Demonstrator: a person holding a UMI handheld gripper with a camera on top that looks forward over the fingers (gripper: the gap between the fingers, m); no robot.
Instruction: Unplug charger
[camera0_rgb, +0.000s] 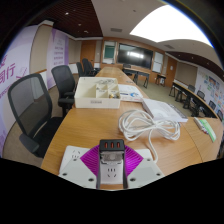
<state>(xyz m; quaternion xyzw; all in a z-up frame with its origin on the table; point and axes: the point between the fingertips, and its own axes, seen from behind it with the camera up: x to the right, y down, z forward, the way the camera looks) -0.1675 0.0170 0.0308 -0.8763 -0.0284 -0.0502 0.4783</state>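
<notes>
Left of scene: black office chairs (32, 108) drawn up at the long wooden bench (90, 128).
Left-centre: white compartmented box (98, 94) on the bench, well beyond the gripper.
Power strip: white block (78, 162) lying across the near bench edge, showing at either side of the fingers.
Gripper (111, 160): fingers set narrow, purple pads (93, 160) flanking the charger; contact appears made on both sides, though a slim gap cannot be ruled out.
Charger (111, 151): small dark-and-white body, between the fingers, seated in the power strip, not yet lifted out.
Cable (142, 124): white, loosely coiled on the bench just ahead and right of the charger.
Right of scene: papers (163, 106) beyond the coil; a small green item (204, 127) near the far right bench edge, not identifiable.
Stage, judged: grasp about set, extraction pending.
Risk one: strip rising with the charger on a straight pull, nothing visibly holding it down.
Risk two: slip off the smooth body if the grip is shallow or off-centre.
Risk three: tilted pull binding or bending the prongs.
Risk four: coil snagging or dragging the papers once the charger comes free.
</notes>
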